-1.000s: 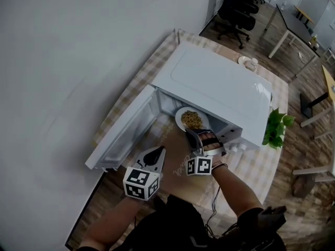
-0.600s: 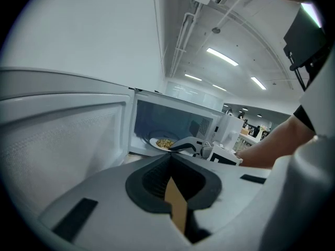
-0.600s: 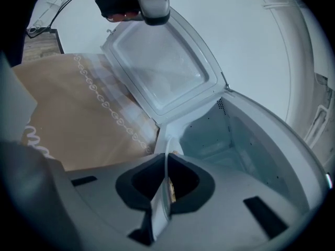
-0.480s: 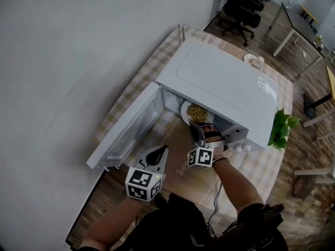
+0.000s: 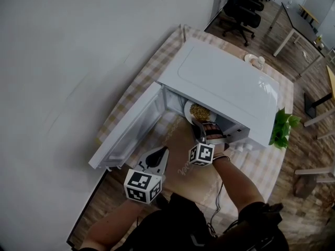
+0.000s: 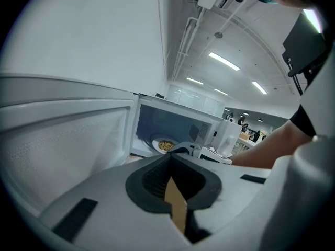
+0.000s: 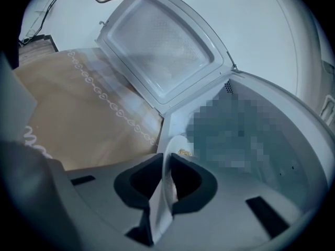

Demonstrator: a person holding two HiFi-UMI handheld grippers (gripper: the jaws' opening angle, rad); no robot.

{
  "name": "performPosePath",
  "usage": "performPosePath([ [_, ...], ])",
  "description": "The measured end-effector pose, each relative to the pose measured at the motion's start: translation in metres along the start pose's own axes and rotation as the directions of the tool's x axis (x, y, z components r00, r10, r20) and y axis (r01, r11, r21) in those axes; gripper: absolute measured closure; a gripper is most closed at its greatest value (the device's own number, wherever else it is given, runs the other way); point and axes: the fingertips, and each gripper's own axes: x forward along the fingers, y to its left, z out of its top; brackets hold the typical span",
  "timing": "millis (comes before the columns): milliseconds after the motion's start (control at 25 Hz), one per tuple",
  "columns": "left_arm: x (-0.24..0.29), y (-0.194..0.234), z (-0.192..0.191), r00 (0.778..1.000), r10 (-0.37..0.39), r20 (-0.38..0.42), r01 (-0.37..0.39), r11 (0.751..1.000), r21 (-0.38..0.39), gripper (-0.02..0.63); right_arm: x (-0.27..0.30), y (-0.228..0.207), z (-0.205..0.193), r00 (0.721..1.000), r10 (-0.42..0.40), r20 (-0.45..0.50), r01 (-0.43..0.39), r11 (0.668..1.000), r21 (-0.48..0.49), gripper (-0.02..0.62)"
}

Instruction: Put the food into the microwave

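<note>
Blank white wall (image 5: pixel 68 61) fills everything left of the left gripper (image 5: pixel 161 153). Wood-plank floor (image 5: pixel 309 103) out right of the right gripper (image 5: pixel 200 127). Black office chairs (image 5: pixel 243 7) and white-legged desks (image 5: pixel 293 27) well ahead of both. Checked tablecloth (image 5: pixel 259 166) just right of the right gripper. Potted plant (image 5: pixel 282 127) near, further right. Ceiling strip lights (image 6: pixel 224 61) lit above the left gripper.

white plate (image 5: pixel 190 114) of yellowish food (image 5: pixel 199 111) — partway through the mouth of the white microwave (image 5: pixel 225 85), its near rim pinched in the right gripper (image 5: pixel 201 127) — door (image 5: pixel 129 126) swung wide open to the left.
</note>
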Motion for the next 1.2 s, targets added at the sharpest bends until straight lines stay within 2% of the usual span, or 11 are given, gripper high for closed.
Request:
performPosePath([
  [240,-0.006,-0.006,0.007,1.000,-0.020,0.023,0.019,1.000,0.018,0.597,-0.008,0.004,0.003,0.999,0.029,-0.012,-0.029,0.999,0.035,0.491],
  [440,-0.014,-0.010,0.005,0.999,-0.025,0.024,0.024,1.000,0.019,0.597,-0.022,0.001,0.006,1.000,-0.003,-0.002,0.003,0.996,0.095,0.474],
  [560,-0.020,-0.009,0.003,1.000,-0.018,0.018,0.018,1.000,0.017,0.597,-0.028,0.000,0.011,1.000,-0.026,0.012,0.023,0.986,0.163,0.542],
  [680,-0.021,-0.010,0.001,1.000,-0.019,0.019,0.019,1.000,0.009,0.597,-0.027,0.000,0.005,1.000,-0.028,-0.004,0.029,0.980,0.197,0.570],
  [1200,-0.023,-0.001,-0.001,1.000,-0.009,0.015,0.009,1.000,-0.001,0.597,-0.005,-0.016,-0.011,0.998,-0.013,-0.054,0.028,0.955,0.295,0.586],
])
